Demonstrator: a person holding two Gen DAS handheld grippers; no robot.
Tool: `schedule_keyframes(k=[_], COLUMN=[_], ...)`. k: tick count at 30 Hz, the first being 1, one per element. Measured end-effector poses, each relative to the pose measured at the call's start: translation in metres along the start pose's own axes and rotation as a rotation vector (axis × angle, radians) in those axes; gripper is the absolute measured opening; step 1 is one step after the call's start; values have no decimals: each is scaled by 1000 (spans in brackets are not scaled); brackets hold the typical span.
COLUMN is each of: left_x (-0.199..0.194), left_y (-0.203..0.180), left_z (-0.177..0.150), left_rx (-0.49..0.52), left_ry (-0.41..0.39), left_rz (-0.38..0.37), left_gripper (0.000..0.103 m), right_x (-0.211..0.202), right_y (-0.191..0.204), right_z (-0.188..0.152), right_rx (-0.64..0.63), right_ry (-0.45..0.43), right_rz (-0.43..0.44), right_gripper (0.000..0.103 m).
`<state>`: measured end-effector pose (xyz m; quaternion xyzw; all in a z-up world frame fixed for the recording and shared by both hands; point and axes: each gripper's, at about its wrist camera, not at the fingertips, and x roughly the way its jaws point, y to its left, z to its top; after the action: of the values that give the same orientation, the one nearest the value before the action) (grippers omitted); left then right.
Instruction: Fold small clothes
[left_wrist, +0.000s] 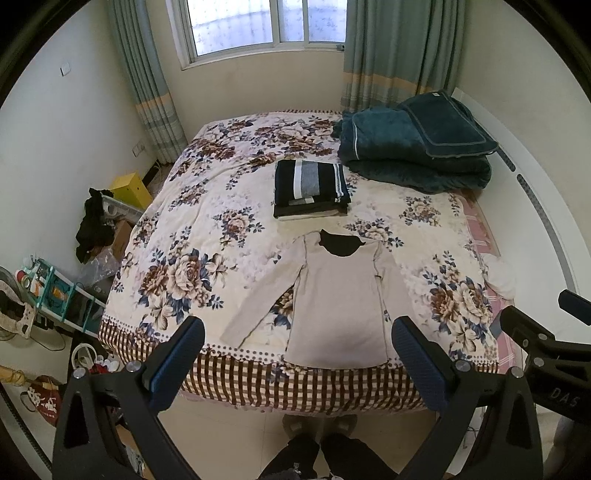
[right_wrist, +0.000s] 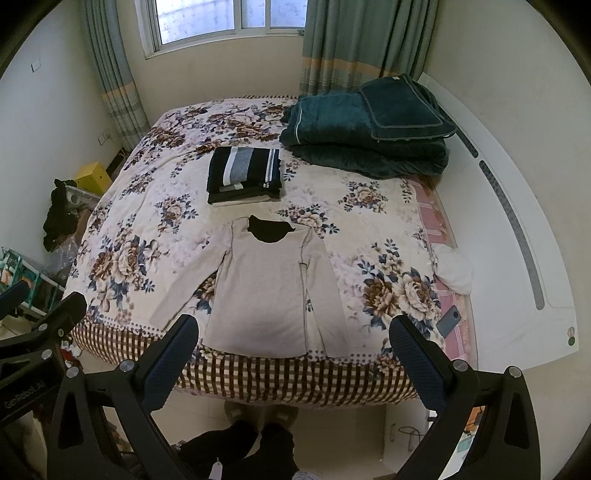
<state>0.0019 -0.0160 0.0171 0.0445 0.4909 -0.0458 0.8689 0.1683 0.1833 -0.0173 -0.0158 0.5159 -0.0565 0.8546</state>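
My two grippers, left (left_wrist: 299, 363) and right (right_wrist: 293, 363), gape wide, empty; ahead lie one flat shirt (left_wrist: 338, 306), one folded stack (left_wrist: 310, 188).

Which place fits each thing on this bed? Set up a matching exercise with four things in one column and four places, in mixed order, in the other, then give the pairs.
Things:
1. beige shirt
2. striped folded pile
3. green blanket
4. phone

Places:
A. far right part of the bed, near the curtain
B. spread flat at the near edge of the bed
C. middle of the bed, just beyond the shirt's collar
D. right edge of the bed, on the pink checked sheet

Pairs: 1-B, 2-C, 3-A, 4-D
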Motion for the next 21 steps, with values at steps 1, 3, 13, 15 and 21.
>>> schedule_keyframes(k=[1,3,13,15,21], left_x=[-1,-3,-5,-8,-9], left_y=[-1,-2,-1,-1,-1], left_z=[2,3,5,9,10], left_rx=[0,1,2,5,5], left_ry=[-1,-3,-9,-10,-13], left_rz=[-2,0,-2,-5,-6], left_gripper=[103,103,103,103,103], right_x=[1,-2,-7,-21,-30], right_y=[0,4,4,4,3], right_z=[0,0,0,3,7], right_rx=[2,1,3,5,9], right_ry=[1,4,0,-1,-3], right_rz=[1,2,4,5,6], right_gripper=[103,103,103,103,103])
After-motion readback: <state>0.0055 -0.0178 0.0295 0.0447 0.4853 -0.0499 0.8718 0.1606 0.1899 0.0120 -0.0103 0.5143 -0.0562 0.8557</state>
